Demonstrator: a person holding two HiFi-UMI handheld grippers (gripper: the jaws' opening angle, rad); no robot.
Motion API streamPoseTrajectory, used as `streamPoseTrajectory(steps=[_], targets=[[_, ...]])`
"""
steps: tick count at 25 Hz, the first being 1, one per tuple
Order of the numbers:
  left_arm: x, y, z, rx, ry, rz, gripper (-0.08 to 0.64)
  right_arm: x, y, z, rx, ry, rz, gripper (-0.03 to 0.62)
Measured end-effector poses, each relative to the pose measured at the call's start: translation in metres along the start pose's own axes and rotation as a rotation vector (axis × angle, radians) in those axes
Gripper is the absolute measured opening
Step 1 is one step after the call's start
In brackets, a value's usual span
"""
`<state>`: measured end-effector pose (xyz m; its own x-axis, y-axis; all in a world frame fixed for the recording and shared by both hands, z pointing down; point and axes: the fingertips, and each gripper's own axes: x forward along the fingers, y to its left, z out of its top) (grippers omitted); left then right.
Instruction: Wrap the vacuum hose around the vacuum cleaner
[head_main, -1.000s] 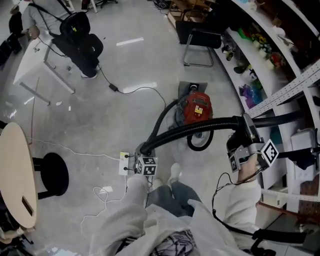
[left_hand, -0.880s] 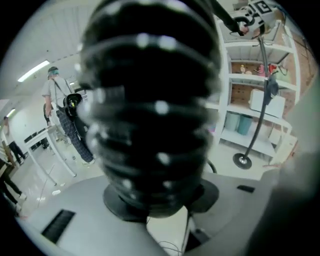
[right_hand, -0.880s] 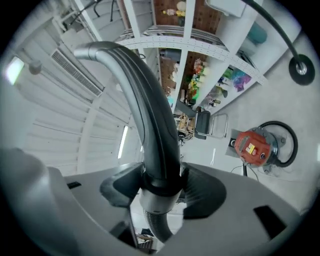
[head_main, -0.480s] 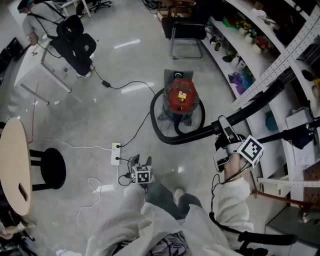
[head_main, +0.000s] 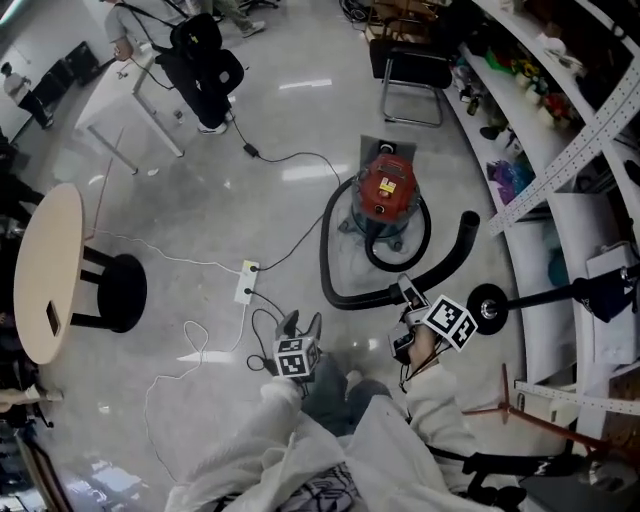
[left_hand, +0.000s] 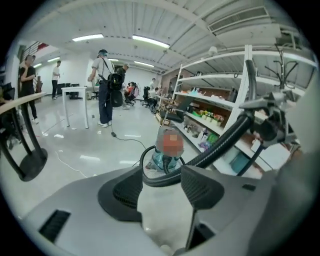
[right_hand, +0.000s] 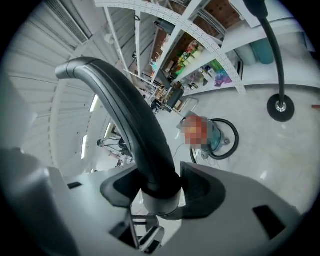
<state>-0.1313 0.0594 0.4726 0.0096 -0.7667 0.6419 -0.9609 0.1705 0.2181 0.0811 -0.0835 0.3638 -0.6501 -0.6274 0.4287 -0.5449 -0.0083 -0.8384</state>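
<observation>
Right claw (head_main: 408, 292) is pinching the vacuum hose (head_main: 323, 255) near its stiff end. The hose is looping left of the red vacuum cleaner (head_main: 388, 188), its join there hard to make out. Left claw (head_main: 300, 322), near-left, is hanging spread and empty, its jaws having just been opening.

Right gripper (right_hand: 160, 187): jaws closed on the rigid, curved end of the black vacuum hose (right_hand: 127, 110), pads pressing it just above a grey collar (right_hand: 161, 202).
Vacuum cleaner (right_hand: 204, 132): red-topped canister on the pale floor (right_hand: 260, 160), with a hose loop curving round its side, near stocked shelving (right_hand: 200, 65).
Round-based stand (right_hand: 280, 107): upright, at the floor's upper right.
</observation>
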Motion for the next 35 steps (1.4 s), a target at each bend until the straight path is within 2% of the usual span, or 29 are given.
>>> streamPoseTrajectory(steps=[2,4,7,13,15,17,19,23,29,35], targets=[[-0.008,-0.007,0.015,-0.035,-0.044,-0.042,0.239,0.0,-0.014,-0.009,0.026,0.009,-0.038,0.241],[-0.012,-0.015,0.033,-0.034,-0.09,-0.084,0.239,0.002,-0.025,-0.013,0.025,0.007,-0.076,0.241],[-0.013,-0.029,0.058,0.007,-0.139,-0.146,0.238,0.004,-0.038,-0.014,-0.005,-0.003,-0.132,0.241],[-0.021,-0.069,0.082,0.121,-0.2,-0.298,0.235,-0.003,-0.067,-0.021,-0.055,-0.028,-0.26,0.241],[-0.025,-0.075,0.08,0.134,-0.215,-0.32,0.222,-0.006,-0.077,-0.028,-0.057,-0.038,-0.291,0.241],[-0.026,-0.074,0.074,0.137,-0.226,-0.321,0.18,-0.007,-0.09,-0.04,-0.045,-0.042,-0.324,0.241],[-0.021,-0.072,0.065,0.141,-0.234,-0.317,0.112,-0.006,-0.107,-0.048,-0.037,-0.047,-0.353,0.241],[0.007,-0.075,0.039,0.166,-0.23,-0.316,0.021,0.006,-0.144,-0.057,-0.044,-0.044,-0.381,0.241],[0.071,-0.075,-0.04,0.159,-0.222,-0.336,0.003,0.042,-0.244,-0.074,-0.076,-0.026,-0.42,0.241],[0.188,-0.05,-0.136,0.164,-0.287,-0.33,0.003,0.1,-0.373,-0.08,-0.08,-0.073,-0.395,0.241]])
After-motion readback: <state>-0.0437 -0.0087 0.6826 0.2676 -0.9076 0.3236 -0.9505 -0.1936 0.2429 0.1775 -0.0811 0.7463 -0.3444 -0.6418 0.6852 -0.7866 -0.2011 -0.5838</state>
